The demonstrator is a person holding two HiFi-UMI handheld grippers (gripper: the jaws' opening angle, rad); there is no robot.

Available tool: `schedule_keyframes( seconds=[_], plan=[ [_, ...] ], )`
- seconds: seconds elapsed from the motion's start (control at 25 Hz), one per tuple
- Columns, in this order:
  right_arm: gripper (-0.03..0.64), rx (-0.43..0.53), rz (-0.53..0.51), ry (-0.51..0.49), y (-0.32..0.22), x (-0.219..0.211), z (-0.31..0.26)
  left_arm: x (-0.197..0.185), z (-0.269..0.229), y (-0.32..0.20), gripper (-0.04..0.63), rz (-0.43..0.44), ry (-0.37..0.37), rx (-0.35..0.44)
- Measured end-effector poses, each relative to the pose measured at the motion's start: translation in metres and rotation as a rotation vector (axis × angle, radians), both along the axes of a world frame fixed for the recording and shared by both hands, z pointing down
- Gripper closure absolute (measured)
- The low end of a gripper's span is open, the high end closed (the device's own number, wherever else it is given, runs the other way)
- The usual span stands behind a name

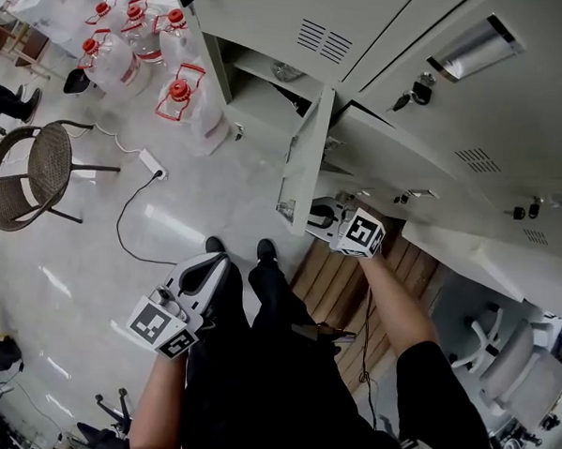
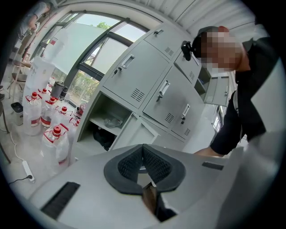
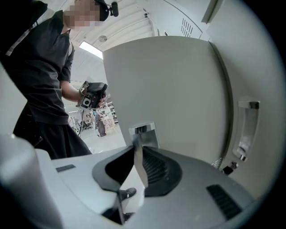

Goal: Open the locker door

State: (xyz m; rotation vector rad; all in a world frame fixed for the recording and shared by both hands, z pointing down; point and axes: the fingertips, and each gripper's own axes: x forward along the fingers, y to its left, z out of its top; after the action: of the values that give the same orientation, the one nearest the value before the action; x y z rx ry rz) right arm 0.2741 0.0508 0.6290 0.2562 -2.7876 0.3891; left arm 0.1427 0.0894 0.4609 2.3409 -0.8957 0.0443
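A grey locker door (image 1: 308, 159) stands open, seen edge-on below the open compartment (image 1: 269, 96). My right gripper (image 1: 324, 215) is at the door's lower edge. In the right gripper view the door panel (image 3: 178, 89) fills the frame. Its thin chrome handle tab (image 3: 144, 129) stands between the pads of my right gripper (image 3: 138, 145), which is shut on it. My left gripper (image 1: 201, 273) hangs beside the person's leg, away from the lockers. In its own view my left gripper (image 2: 143, 147) is shut with nothing held. That view also shows the open locker (image 2: 111, 118) farther off.
Several red-capped water bottles (image 1: 131, 42) stand on the floor left of the lockers. A wicker chair (image 1: 40, 169) and a power strip (image 1: 153, 162) with its cable lie further left. A wooden pallet (image 1: 353, 279) is underfoot, and an office chair (image 1: 509, 353) stands at the right.
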Motion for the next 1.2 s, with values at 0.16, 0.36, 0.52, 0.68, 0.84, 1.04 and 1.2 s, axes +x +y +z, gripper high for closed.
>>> schedule_keyframes(
  seconds=[0.16, 0.36, 0.52, 0.68, 0.84, 1.04, 1.2],
  plan=[
    [0.551, -0.002, 0.011, 0.002, 0.001, 0.008, 0.0, 0.002, 0.0, 0.001, 0.578, 0.001, 0.0, 0.001],
    [0.557, -0.012, 0.043, -0.001, 0.005, 0.017, 0.001, 0.002, -0.002, 0.004, 0.578, 0.003, 0.002, 0.003],
    [0.574, -0.011, 0.08, -0.004, 0.005, 0.022, 0.0, -0.001, -0.001, 0.004, 0.578, -0.001, 0.001, 0.005],
    [0.574, -0.03, 0.152, -0.008, 0.005, 0.038, -0.002, 0.0, -0.003, 0.005, 0.578, 0.004, 0.008, 0.011],
    [0.574, -0.032, 0.211, -0.032, 0.011, 0.05, -0.015, 0.0, -0.009, 0.007, 0.578, 0.004, 0.017, 0.024],
    [0.579, 0.016, 0.299, -0.101, 0.014, 0.059, -0.063, -0.002, -0.026, 0.004, 0.578, 0.011, 0.033, 0.066],
    [0.588, 0.101, 0.352, -0.14, 0.02, 0.059, -0.12, -0.005, -0.049, -0.001, 0.578, 0.037, 0.048, 0.101]
  ],
)
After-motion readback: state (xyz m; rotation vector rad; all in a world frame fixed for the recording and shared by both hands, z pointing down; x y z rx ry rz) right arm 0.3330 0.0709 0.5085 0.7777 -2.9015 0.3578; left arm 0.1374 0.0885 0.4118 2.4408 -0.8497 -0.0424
